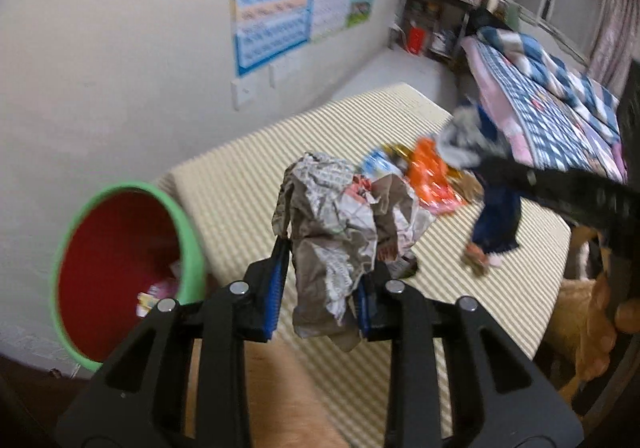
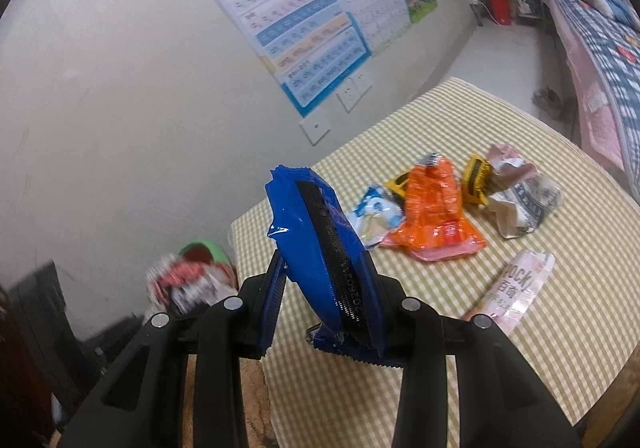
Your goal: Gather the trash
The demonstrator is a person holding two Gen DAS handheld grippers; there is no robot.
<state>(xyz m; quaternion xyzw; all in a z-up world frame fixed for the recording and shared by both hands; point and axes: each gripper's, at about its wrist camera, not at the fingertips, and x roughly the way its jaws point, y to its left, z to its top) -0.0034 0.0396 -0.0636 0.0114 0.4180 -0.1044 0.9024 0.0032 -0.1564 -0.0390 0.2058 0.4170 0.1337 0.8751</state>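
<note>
My left gripper [image 1: 324,288] is shut on a crumpled newspaper wad [image 1: 336,224] and holds it above the table, just right of the green-rimmed red bin [image 1: 120,272]. My right gripper [image 2: 328,284] is shut on a blue snack wrapper [image 2: 320,244], held above the checked tablecloth [image 2: 440,368]. It also shows blurred in the left wrist view [image 1: 496,224]. On the table lie an orange wrapper [image 2: 436,216], a white-blue wrapper [image 2: 376,212], a yellow wrapper [image 2: 476,180], crumpled paper [image 2: 520,200] and a pink Pocky box [image 2: 516,288].
The bin holds some trash [image 1: 156,296] and stands on the floor at the table's left end. It shows blurred in the right wrist view [image 2: 200,252]. A wall with posters [image 2: 304,20] runs behind the table. A bed [image 1: 552,96] and shelf [image 1: 432,24] are at the far right.
</note>
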